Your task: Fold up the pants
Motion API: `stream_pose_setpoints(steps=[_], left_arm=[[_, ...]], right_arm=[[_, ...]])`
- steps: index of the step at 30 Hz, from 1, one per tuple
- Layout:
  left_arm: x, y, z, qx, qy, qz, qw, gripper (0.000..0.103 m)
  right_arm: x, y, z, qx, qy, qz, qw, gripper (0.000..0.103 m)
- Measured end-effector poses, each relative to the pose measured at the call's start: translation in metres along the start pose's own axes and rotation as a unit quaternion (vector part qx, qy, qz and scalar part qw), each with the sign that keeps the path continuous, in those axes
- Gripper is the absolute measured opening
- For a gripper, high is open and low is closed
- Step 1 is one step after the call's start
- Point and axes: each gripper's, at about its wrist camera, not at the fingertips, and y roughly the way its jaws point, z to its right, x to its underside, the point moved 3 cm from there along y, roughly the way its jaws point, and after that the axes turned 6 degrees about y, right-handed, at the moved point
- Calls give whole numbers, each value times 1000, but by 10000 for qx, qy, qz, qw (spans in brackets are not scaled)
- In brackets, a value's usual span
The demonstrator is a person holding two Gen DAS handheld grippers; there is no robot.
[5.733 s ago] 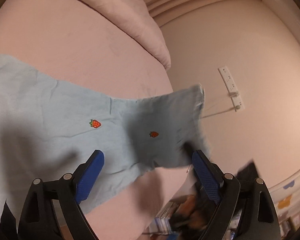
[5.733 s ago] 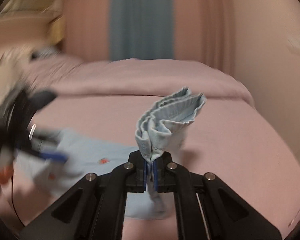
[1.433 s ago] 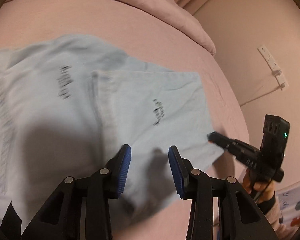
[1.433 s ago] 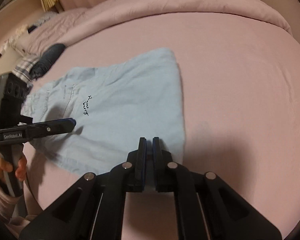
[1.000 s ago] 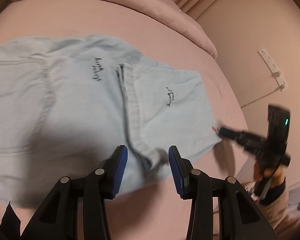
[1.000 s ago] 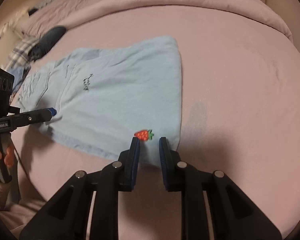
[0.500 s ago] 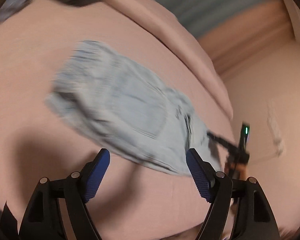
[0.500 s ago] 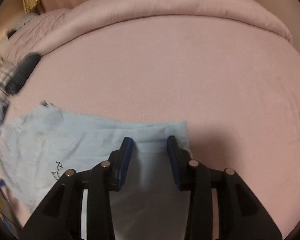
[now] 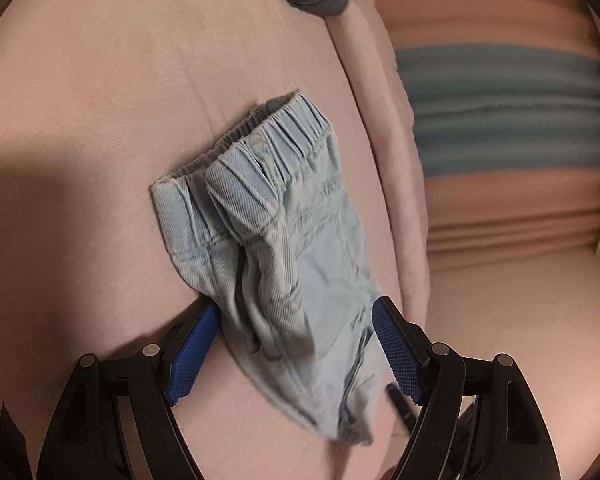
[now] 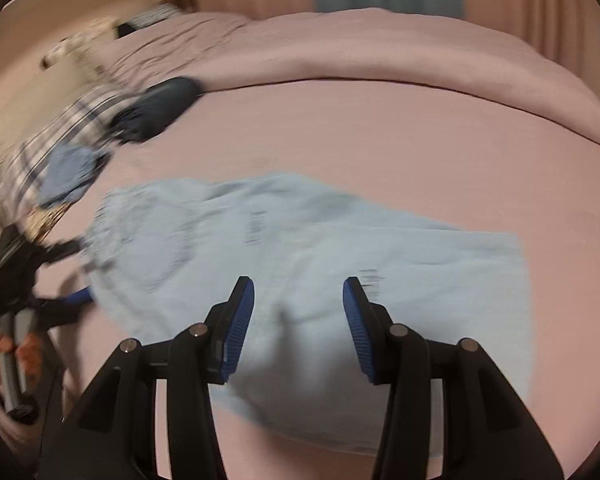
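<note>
- pants (image 10: pixel 340 256) lie flat on bed (image 10: pixel 420 128), toward its near edge, waistband (image 9: pixel 260 140) end at the left
- duvet (image 10: pixel 380 48) bunched along the bed's far edge
- dark bundle (image 10: pixel 160 108) near the far-left corner, checked cloth (image 10: pixel 60 136) just left of it
- left gripper (image 9: pixel 296 356) at the waistband end; right gripper (image 10: pixel 298 328) above the pants' near edge
</note>
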Motion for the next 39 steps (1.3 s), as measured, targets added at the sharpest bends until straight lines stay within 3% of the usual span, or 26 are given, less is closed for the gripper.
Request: stream_pose_setpoints(steps=[3,4,5,7,10,13,15,19,21,23,24,27,28,29,31,33,35,36,37,39], left_arm=[[-4,5,-1,88,-239,146,9996,77],[-4,3,-4,51,-236,177,9996,65],[-3,3,-5,-74,-188,177,9996,46],[0,10,0,-288,5,180,9994,22],[1,10,11,-463,454,240,9976,18],[5,13,47,-819,1457,356,9853,17],[15,15,83,-988,2352,447,9659,17],[54,36,154,-979,3948,413,9126,17],[77,52,178,-912,4507,274,8876,17],[111,75,197,-843,5114,-32,8552,17],[119,87,201,-833,5244,-127,8473,17],[158,125,200,-856,5681,-718,8154,17],[165,136,196,-933,5733,-904,8090,19],[174,148,188,-1074,5784,-1162,8002,27],[183,158,178,-1220,5824,-1465,7902,43],[187,152,174,-1145,5877,-1497,7868,58],[183,133,173,-941,5811,-1480,7947,80],[179,126,171,-895,5760,-1453,7994,83],[171,116,169,-793,5640,-1402,8099,83],[157,100,165,-659,5316,-1352,8336,84]], right_arm=[[5,15,-25,-165,-189,-184,9995,46],[8,17,-30,-194,-232,-207,9993,46],[8,20,-35,-208,-277,-229,9991,46],[15,24,-41,-221,-328,-321,9987,46],[22,21,-42,-236,-312,-371,9985,46],[26,18,-35,-224,-203,-394,9988,46],[23,15,-29,-287,-12,-349,9990,46],[13,-1,-9,-924,713,-179,9930,48],[8,-11,4,-1348,1170,-78,9839,48],[3,-22,25,-1730,1731,103,9695,51],[2,-26,36,-1902,2015,188,9606,56],[9,-29,73,-2568,3013,401,9174,68],[14,-24,85,-2852,3353,406,8970,70],[19,-17,96,-3053,3678,355,8776,71],[36,2,114,-3505,4403,201,8264,74],[50,11,121,-3432,4728,90,8116,75],[57,15,122,-3424,4819,45,8065,74],[58,15,120,-3445,4824,48,8054,74],[58,14,119,-3416,4799,17,8081,74],[55,15,112,-3148,4636,-187,8280,74]])
